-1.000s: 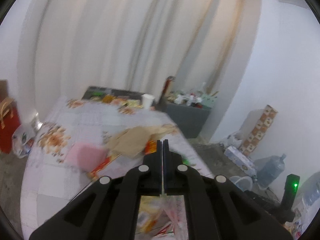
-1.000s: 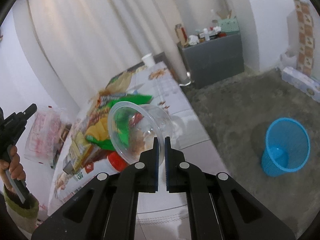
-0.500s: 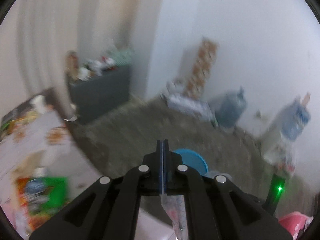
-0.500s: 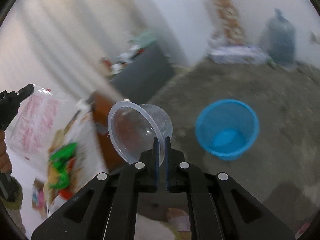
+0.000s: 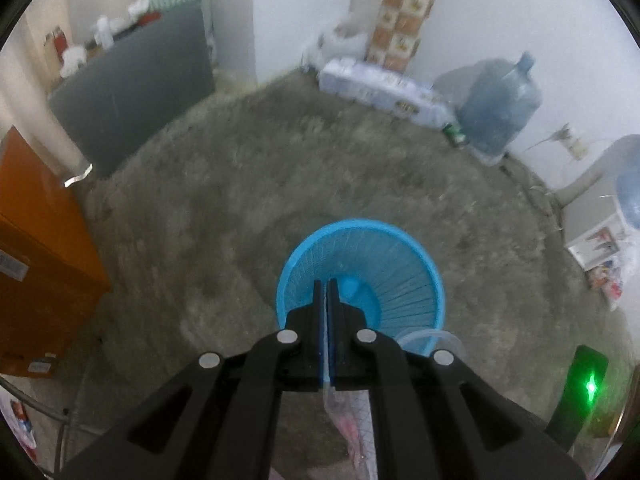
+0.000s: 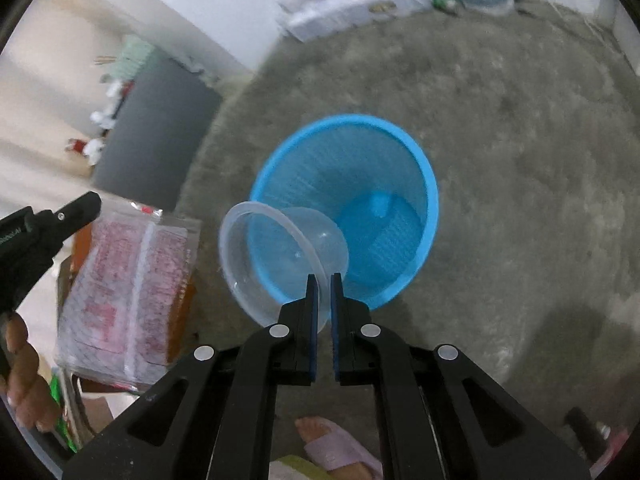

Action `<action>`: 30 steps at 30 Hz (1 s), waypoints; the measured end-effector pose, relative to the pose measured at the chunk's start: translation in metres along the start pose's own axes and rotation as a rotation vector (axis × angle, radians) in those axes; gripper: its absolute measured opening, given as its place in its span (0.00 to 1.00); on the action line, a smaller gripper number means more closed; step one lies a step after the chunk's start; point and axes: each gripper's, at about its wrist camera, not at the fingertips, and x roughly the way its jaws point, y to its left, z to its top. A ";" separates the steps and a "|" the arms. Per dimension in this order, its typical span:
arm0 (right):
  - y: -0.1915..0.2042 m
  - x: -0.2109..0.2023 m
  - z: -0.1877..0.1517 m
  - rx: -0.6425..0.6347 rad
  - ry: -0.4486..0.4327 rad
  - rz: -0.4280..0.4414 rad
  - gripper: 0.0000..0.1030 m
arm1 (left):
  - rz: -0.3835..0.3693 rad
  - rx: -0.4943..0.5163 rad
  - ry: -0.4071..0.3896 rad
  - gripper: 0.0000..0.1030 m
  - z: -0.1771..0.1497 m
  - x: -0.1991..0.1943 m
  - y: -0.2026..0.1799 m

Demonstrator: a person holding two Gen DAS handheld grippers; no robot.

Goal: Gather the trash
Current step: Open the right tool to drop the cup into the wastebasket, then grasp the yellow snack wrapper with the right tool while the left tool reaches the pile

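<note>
A blue mesh waste basket [image 5: 400, 280] [image 6: 400, 140] stands on the grey floor right below both grippers. My right gripper [image 6: 324, 278] holds a clear plastic cup [image 6: 280, 256] by its rim over the basket's near edge, and its jaws are just starting to open. The cup's rim [image 5: 432, 338] also shows in the left wrist view. My left gripper [image 5: 327, 282] [image 6: 90, 202] is shut on the top edge of a clear packet with pink print [image 6: 128, 292] [image 5: 348, 428], which hangs beside the basket.
A dark grey cabinet [image 5: 132, 92] stands against the wall, with an orange box [image 5: 36, 260] nearer. A long white carton [image 5: 384, 84] and big water jugs [image 5: 500, 104] line the far wall. A person's slippered foot [image 6: 340, 452] is below the right gripper.
Both grippers swung away from the cluttered table and down to the blue basket, carrying the packet and the cup. The views tilted from the curtain to the floor.
</note>
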 end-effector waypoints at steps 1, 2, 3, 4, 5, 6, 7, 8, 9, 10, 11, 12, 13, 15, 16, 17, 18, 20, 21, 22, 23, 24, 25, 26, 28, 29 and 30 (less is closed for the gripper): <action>-0.001 0.006 0.003 0.009 -0.002 -0.007 0.09 | 0.002 -0.014 0.014 0.02 0.002 0.010 -0.001; -0.001 0.010 0.006 0.010 -0.007 -0.009 0.13 | -0.001 -0.038 0.021 0.04 0.005 0.018 0.001; -0.001 0.016 0.008 0.013 -0.008 -0.017 0.22 | -0.012 -0.058 0.022 0.13 0.006 0.022 0.001; -0.002 0.021 0.011 0.020 -0.007 -0.022 0.28 | -0.026 -0.076 0.026 0.22 0.007 0.024 0.003; -0.005 0.020 0.014 0.019 -0.009 -0.023 0.33 | -0.032 -0.092 0.029 0.35 0.008 0.025 0.005; -0.006 0.019 0.015 0.018 -0.017 -0.029 0.33 | -0.031 -0.099 0.020 0.36 0.007 0.023 0.004; -0.005 0.017 0.015 0.018 -0.026 -0.031 0.33 | -0.034 -0.101 0.007 0.37 0.008 0.020 0.003; -0.004 0.013 0.013 0.019 -0.035 -0.028 0.33 | -0.042 -0.093 -0.001 0.40 0.009 0.017 0.002; -0.005 0.011 0.011 0.021 -0.041 -0.023 0.33 | -0.051 -0.085 -0.005 0.42 0.007 0.013 -0.002; -0.006 0.007 0.010 0.021 -0.048 -0.020 0.33 | -0.060 -0.073 -0.010 0.43 0.007 0.007 -0.003; -0.007 0.003 0.009 0.020 -0.053 -0.021 0.34 | -0.063 -0.064 -0.015 0.44 0.008 0.004 -0.004; -0.008 0.001 0.008 0.021 -0.057 -0.019 0.34 | -0.067 -0.055 -0.025 0.46 0.008 -0.003 -0.006; -0.009 -0.004 0.006 0.024 -0.062 -0.016 0.34 | -0.074 -0.050 -0.028 0.47 0.007 -0.008 -0.007; -0.009 -0.017 0.003 0.022 -0.079 -0.009 0.34 | -0.094 -0.037 -0.031 0.51 0.005 -0.026 -0.007; -0.010 -0.024 0.001 0.017 -0.092 -0.008 0.34 | -0.102 -0.029 -0.032 0.52 0.004 -0.032 -0.008; -0.010 -0.033 -0.003 0.011 -0.106 -0.006 0.37 | -0.117 -0.017 -0.035 0.55 0.002 -0.045 -0.007; -0.010 -0.038 -0.004 0.007 -0.116 -0.005 0.39 | -0.133 -0.011 -0.040 0.58 0.001 -0.057 -0.005; -0.008 -0.055 -0.013 -0.005 -0.138 -0.002 0.41 | -0.180 0.006 -0.065 0.59 -0.003 -0.089 0.003; -0.007 -0.061 -0.016 -0.011 -0.147 0.001 0.42 | -0.184 0.013 -0.080 0.61 -0.005 -0.105 0.008; -0.005 -0.068 -0.021 -0.019 -0.154 0.003 0.44 | -0.191 0.021 -0.101 0.62 -0.008 -0.121 0.013; -0.002 -0.075 -0.025 -0.027 -0.161 0.007 0.46 | -0.201 0.032 -0.120 0.64 -0.010 -0.135 0.017; 0.001 -0.085 -0.032 -0.039 -0.168 0.024 0.47 | -0.205 0.047 -0.146 0.65 -0.015 -0.157 0.025; 0.005 -0.092 -0.037 -0.050 -0.170 0.038 0.49 | -0.202 0.062 -0.170 0.66 -0.021 -0.179 0.034; 0.010 -0.099 -0.043 -0.063 -0.175 0.051 0.50 | -0.207 0.073 -0.195 0.66 -0.028 -0.202 0.044; 0.020 -0.113 -0.053 -0.097 -0.186 0.083 0.53 | -0.224 0.088 -0.243 0.67 -0.045 -0.246 0.065; 0.027 -0.122 -0.059 -0.119 -0.189 0.110 0.55 | -0.227 0.089 -0.263 0.67 -0.053 -0.264 0.075; 0.033 -0.128 -0.063 -0.136 -0.191 0.130 0.58 | -0.224 0.086 -0.299 0.69 -0.070 -0.295 0.095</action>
